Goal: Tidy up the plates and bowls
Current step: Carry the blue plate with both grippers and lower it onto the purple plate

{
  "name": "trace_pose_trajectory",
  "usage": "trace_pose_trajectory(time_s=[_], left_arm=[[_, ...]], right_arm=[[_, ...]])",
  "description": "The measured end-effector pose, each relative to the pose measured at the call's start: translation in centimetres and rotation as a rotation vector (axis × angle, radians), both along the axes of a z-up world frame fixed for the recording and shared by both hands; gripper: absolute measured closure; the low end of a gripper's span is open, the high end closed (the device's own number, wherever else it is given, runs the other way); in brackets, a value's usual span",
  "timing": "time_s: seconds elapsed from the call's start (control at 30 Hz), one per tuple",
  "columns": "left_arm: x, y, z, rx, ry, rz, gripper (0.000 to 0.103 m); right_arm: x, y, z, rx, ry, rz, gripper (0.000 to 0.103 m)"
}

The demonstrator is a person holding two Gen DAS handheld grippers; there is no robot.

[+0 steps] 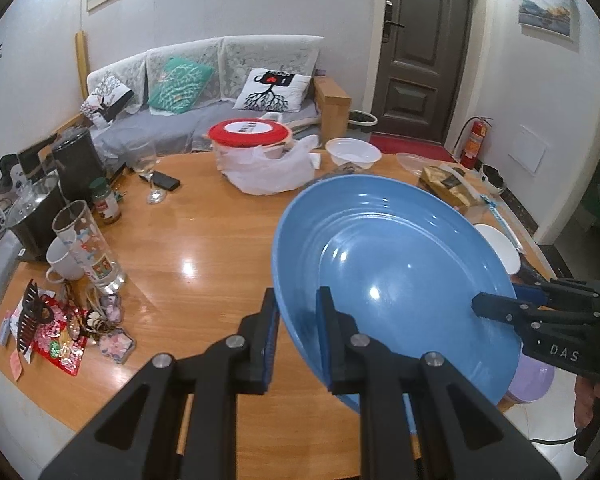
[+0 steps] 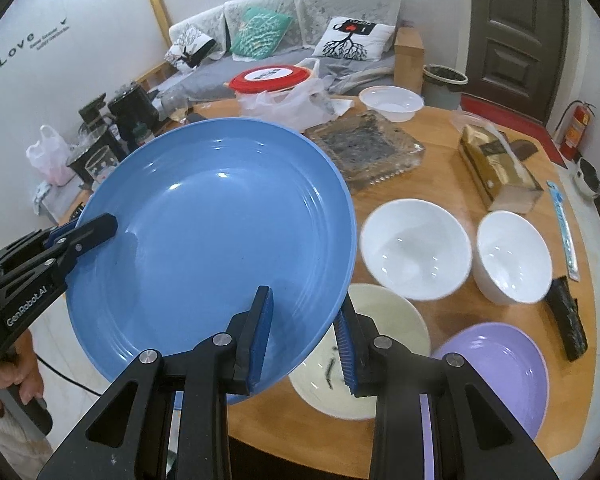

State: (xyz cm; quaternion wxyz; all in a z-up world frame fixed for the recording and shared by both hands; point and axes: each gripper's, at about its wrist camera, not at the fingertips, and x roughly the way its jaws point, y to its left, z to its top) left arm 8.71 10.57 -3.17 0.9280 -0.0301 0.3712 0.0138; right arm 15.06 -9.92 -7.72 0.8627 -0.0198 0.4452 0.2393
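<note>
In the left wrist view, the blue plate (image 1: 388,276) is lifted off the wooden table (image 1: 204,248) and tilted, its far rim higher than the near one. The left gripper (image 1: 298,334) pinches the plate's near rim: one finger is under the outside of the rim, the other lies on the inside face. To the right of this claw, the right gripper (image 1: 496,306) comes in from the side and bites the opposite rim. Under the plate, at the lower right, a piece of the purple bowl (image 1: 534,380) shows.

In the right wrist view, the right gripper (image 2: 304,340) holds the plate's (image 2: 208,240) rim, one finger on the inner face and one below the edge. The left gripper (image 2: 82,236) grips the far left rim; a hand (image 2: 18,364) holds its handle. Just beyond the right claw, partly under the plate, lies a cream plate (image 2: 384,320). To its right sits the purple bowl (image 2: 496,368), and further ahead two white bowls (image 2: 416,248) stand side by side, apart from each other.

As I judge it, the task is at an early stage: nothing looks stacked, and the blue plate is carried by both claws, not yet put down. The bowls remain to be gathered.
</note>
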Motion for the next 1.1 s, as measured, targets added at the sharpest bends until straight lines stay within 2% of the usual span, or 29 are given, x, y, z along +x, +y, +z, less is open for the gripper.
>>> trace_pose_trajectory(time_s=[0.47, 0.77, 1.1], left_arm=[[0.7, -10.2, -0.6, 0.03, 0.041, -0.116, 0.088], [2.0, -18.1, -3.0, 0.055, 0.105, -0.229, 0.087], [2.2, -23.2, -5.4, 0.099, 0.155, -0.313, 0.086]], right_arm=[[-1.6, -10.4, -1.4, 0.033, -0.015, -0.109, 0.078], [-2.9, -17.4, -3.6, 0.028, -0.021, -0.205, 0.078], [-3.6, -21.8, -6.3, 0.015, 0.01, -0.27, 0.078]])
